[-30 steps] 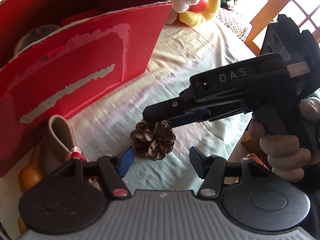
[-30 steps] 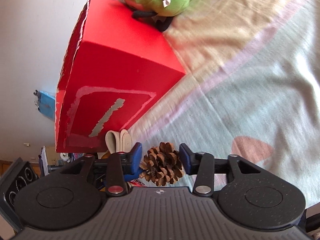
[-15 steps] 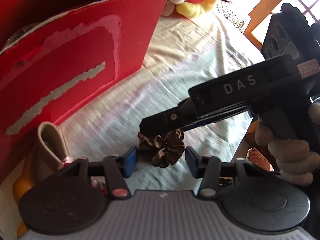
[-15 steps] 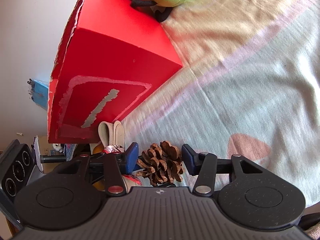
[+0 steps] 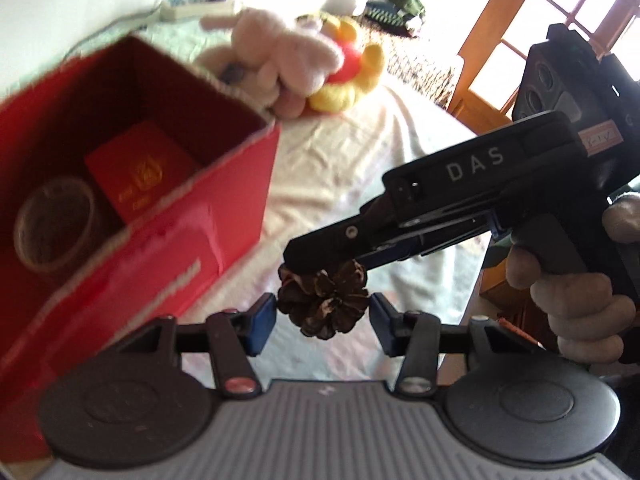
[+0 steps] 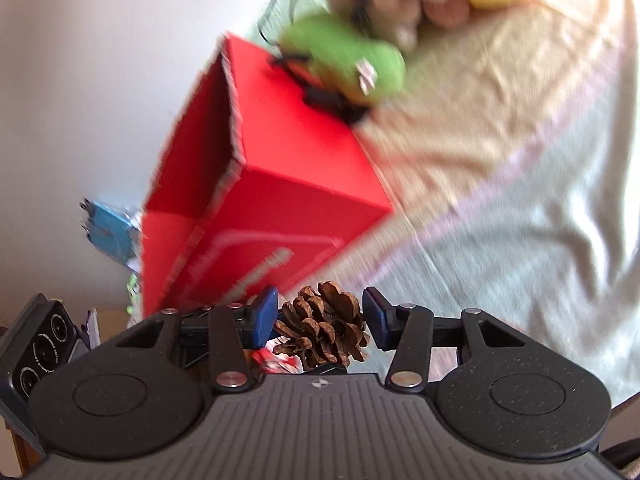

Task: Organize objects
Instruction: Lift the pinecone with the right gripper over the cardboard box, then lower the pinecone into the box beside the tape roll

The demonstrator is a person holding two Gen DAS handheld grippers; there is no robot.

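Observation:
A brown pine cone (image 5: pixel 325 304) hangs in the air, held from above by my right gripper (image 5: pixel 320 264), whose jaws are shut on it; it also shows between the blue pads in the right wrist view (image 6: pixel 322 330). My left gripper (image 5: pixel 323 322) is open, its pads on either side of the cone without clearly touching it. The open red box (image 5: pixel 160 220) stands at the left on the cloth and holds a roll of tape (image 5: pixel 54 228) and a red booklet (image 5: pixel 140 176). In the right wrist view the red box (image 6: pixel 280 200) lies ahead.
Plush toys, pink-white (image 5: pixel 284 56) and yellow (image 5: pixel 348 80), lie behind the box; a green plush (image 6: pixel 344 60) leans on its far side. A wooden window frame (image 5: pixel 488 32) stands at the right. The pale cloth (image 6: pixel 520 184) spreads to the right.
Both grippers have risen with the pine cone, lifting it off the cloth. The box's inside has come into the left wrist view, and the boot-shaped object has dropped out of sight.

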